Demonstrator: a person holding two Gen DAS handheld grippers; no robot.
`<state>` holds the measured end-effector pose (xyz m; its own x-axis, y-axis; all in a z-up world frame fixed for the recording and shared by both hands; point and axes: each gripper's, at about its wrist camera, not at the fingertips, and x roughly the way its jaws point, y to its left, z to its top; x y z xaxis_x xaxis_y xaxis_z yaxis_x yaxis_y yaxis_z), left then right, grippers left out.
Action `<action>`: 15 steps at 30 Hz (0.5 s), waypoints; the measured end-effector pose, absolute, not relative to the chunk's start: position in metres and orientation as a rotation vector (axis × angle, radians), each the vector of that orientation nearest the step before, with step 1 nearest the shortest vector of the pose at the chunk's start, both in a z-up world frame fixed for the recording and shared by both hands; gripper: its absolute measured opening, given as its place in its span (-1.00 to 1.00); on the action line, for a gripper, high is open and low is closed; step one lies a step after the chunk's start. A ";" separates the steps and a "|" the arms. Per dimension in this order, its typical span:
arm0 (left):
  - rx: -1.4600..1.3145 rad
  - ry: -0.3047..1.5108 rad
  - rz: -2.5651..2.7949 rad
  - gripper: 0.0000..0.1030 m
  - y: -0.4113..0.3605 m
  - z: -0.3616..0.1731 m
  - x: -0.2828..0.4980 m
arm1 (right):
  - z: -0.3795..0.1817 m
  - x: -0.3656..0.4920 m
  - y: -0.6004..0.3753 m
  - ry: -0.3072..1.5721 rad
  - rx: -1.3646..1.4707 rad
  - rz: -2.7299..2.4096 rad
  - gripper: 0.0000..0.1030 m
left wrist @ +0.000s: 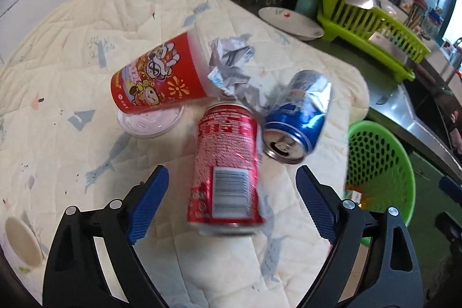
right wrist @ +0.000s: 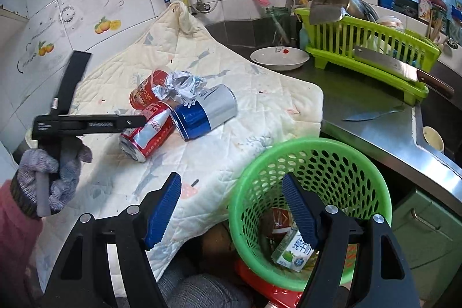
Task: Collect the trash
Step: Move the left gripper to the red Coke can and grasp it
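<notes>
My left tongs (left wrist: 232, 198) are spread wide, holding nothing, with the red can (left wrist: 226, 166) lying between the blue pads on the quilted cloth (left wrist: 72, 48) over the bench. My right tongs (right wrist: 231, 207) gape wide and empty above the green basket (right wrist: 332, 152). A blue can (left wrist: 297, 117) touches the red one; crumpled foil (left wrist: 231, 68) and a red cup (left wrist: 156, 77) lie beyond.
</notes>
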<state>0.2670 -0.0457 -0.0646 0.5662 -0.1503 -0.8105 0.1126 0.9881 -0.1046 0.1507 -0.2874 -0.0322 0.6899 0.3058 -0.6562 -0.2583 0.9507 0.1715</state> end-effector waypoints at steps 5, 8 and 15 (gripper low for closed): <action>-0.014 0.994 -0.175 0.72 -0.048 -0.078 0.280 | -0.033 0.166 -0.285 0.758 0.066 0.326 0.37; -0.003 1.006 -0.176 0.72 -0.049 -0.083 0.285 | -0.032 0.174 -0.282 0.765 0.060 0.331 0.37; 0.020 1.020 -0.187 0.66 -0.052 -0.091 0.288 | -0.031 0.191 -0.272 0.774 0.039 0.348 0.37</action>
<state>0.2881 -0.0519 -0.0906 0.5085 -0.1462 -0.8485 0.1648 0.9838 -0.0707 0.1912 -0.2716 -0.0310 0.6609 0.3215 -0.6782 -0.2933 0.9424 0.1609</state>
